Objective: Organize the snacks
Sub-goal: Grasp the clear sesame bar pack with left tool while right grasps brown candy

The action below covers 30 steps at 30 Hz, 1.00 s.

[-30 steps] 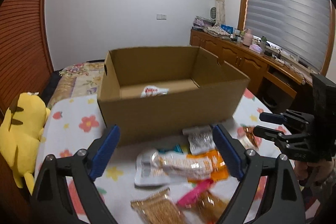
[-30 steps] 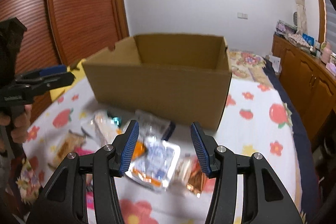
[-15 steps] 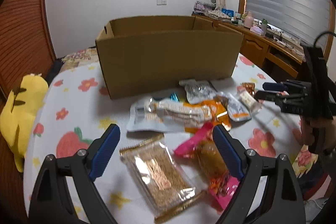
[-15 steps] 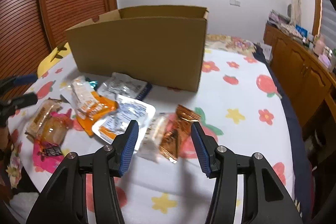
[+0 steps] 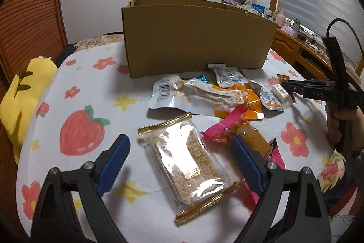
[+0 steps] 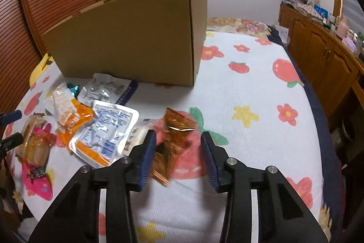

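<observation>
A table under a white cloth [image 5: 95,92] printed with strawberries and flowers carries a cardboard box [image 5: 195,38] beyond the grippers. Snack packets lie loose before them: a clear cracker pack [image 5: 186,161], a copper wrapper [image 6: 175,136], a silver pouch [image 6: 107,129].

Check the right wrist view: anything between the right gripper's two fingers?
Yes. In the right wrist view, the open right gripper straddles a crinkled copper-brown snack packet lying on the floral tablecloth; contact with either finger is unclear.
</observation>
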Each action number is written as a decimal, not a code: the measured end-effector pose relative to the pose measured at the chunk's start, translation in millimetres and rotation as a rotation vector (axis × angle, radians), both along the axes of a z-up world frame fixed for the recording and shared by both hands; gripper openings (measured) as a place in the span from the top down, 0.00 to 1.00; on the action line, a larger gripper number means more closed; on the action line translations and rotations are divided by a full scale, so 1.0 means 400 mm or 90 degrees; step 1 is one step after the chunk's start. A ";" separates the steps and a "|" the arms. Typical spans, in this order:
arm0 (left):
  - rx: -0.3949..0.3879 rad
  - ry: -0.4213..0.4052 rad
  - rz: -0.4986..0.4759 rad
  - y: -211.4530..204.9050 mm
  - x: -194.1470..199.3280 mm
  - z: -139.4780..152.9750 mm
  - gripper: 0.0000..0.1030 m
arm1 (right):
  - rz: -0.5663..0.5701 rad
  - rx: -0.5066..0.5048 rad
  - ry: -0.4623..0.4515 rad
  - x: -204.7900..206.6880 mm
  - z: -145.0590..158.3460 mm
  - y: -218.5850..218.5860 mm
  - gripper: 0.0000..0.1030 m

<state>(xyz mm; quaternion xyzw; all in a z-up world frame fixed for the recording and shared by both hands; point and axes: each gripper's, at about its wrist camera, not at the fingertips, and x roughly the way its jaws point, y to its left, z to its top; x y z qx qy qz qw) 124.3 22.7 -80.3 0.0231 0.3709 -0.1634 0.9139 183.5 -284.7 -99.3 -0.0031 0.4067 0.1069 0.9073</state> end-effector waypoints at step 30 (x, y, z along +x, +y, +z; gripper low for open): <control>-0.010 0.063 0.024 0.011 0.014 -0.036 0.44 | -0.010 -0.060 0.003 -0.006 -0.019 0.035 0.68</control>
